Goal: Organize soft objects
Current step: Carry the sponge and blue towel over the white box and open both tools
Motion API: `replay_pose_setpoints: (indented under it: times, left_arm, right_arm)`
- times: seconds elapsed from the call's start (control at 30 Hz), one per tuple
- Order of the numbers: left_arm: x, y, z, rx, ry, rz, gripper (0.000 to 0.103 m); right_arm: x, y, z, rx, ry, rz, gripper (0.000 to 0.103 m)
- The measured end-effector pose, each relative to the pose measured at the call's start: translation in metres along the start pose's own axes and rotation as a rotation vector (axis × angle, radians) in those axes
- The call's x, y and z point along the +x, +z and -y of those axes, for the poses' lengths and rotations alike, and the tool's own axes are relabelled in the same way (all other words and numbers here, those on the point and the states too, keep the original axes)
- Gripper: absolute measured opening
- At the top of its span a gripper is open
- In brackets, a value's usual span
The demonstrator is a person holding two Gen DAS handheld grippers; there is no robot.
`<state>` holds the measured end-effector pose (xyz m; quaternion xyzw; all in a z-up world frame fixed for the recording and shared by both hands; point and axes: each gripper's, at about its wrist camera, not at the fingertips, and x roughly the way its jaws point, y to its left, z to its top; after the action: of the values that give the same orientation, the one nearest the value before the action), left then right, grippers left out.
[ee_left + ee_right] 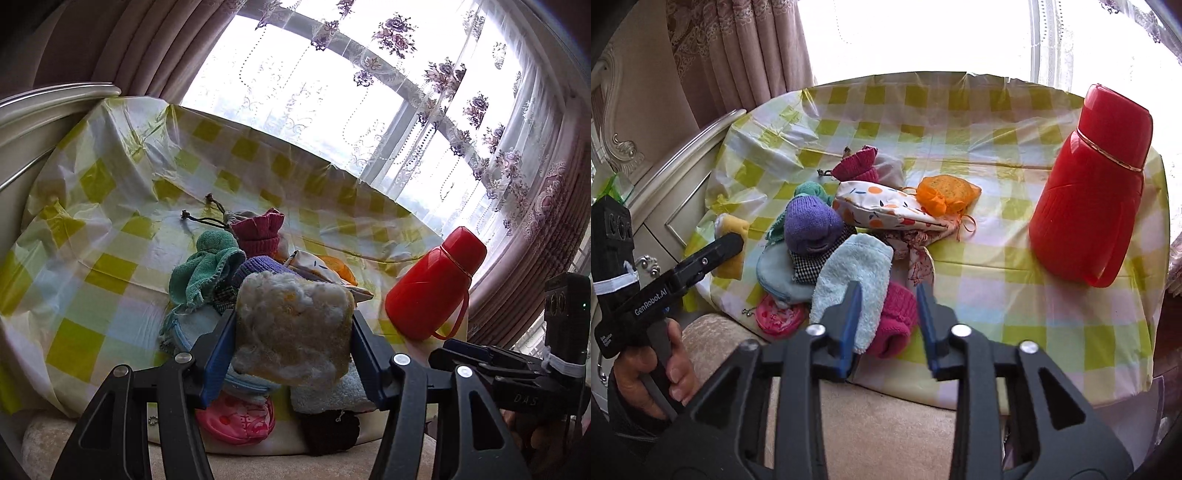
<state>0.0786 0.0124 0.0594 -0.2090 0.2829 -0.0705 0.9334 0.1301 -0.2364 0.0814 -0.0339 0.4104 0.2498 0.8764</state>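
Observation:
My left gripper is shut on a fluffy yellow and white sponge, held above the pile of soft things on the checked tablecloth. The right wrist view shows the same sponge at the table's left edge in that gripper. My right gripper is open with nothing held. Right below it lie a light blue fluffy mitt and a pink knitted sock. The pile also holds a purple sock, an orange-print pouch and an orange mesh bag.
A red flask stands at the table's right side. A green towel, a magenta knitted piece and a pink coin purse lie in the pile. A cream cabinet stands left, with curtains and a window behind. A hand grips the left tool.

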Motion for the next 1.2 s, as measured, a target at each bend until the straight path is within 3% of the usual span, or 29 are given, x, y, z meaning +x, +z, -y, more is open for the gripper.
replay_pose_setpoints:
  times: [0.4,0.47,0.5,0.53,0.63,0.83,1.0,1.2]
  left_arm:
    - [-0.007,-0.006,-0.016,-0.065,0.015,0.002,0.060]
    - [-0.008,-0.007,-0.018,-0.070,0.017,0.000,0.060]
    - [-0.008,-0.007,-0.018,-0.070,0.017,-0.001,0.060]
    - [-0.008,-0.007,-0.018,-0.071,0.018,-0.001,0.060]
    - [-0.006,-0.007,-0.017,-0.066,0.017,-0.006,0.060]
    - [-0.008,-0.005,-0.003,-0.023,0.022,0.002,0.060]
    - [-0.004,-0.007,0.023,0.032,-0.017,-0.011,0.060]
    - [0.008,-0.016,0.074,0.137,-0.109,-0.058,0.060]
  right_arm:
    - [0.087,-0.001,-0.074,-0.313,-0.027,-0.120,0.088]
    - [0.104,-0.003,-0.074,-0.317,-0.055,-0.163,0.077]
    - [0.107,-0.003,-0.072,-0.307,-0.039,-0.174,0.050]
    - [0.108,-0.003,-0.069,-0.289,-0.030,-0.175,0.029]
    - [0.097,0.000,-0.059,-0.246,0.015,-0.133,0.023]
    - [0.047,0.002,-0.037,-0.154,0.051,0.025,0.022]
    - [0.006,0.001,-0.004,-0.057,0.044,0.084,0.022]
    - [-0.037,-0.023,0.054,0.059,-0.025,0.102,0.022]
